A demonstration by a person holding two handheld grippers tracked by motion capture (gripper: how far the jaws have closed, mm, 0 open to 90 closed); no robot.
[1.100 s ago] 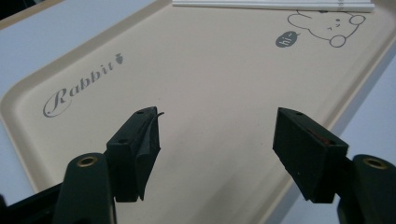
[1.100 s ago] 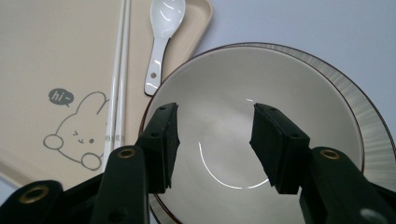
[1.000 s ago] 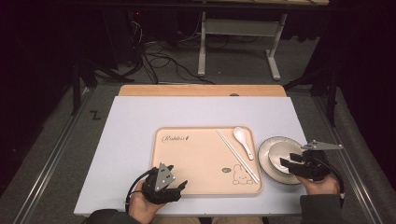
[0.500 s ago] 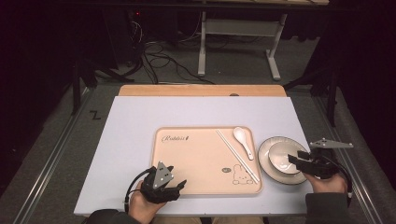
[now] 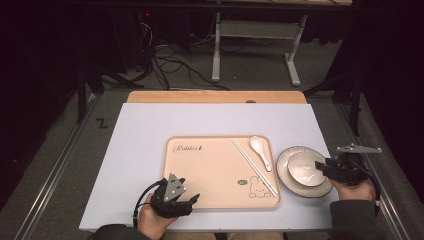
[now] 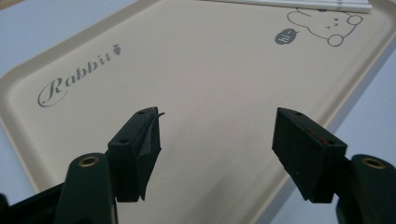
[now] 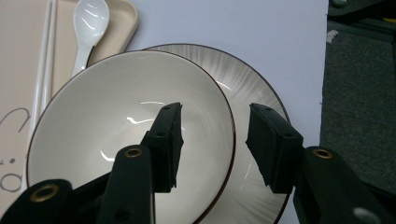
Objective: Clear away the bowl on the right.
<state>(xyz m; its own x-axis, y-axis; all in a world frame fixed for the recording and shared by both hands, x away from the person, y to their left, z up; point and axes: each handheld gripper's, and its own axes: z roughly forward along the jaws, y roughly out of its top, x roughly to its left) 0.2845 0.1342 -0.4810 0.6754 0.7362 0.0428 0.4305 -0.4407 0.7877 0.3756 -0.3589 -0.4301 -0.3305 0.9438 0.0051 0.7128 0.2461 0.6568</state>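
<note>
While straddled by right gripper (image 7: 212, 140) | bowl (image 7: 93, 140) rim between jaws, unpinched

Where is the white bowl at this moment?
In the high view the white bowl sits on the plate at the table's right side, just right of the tray, with the right gripper at its rim.
</note>
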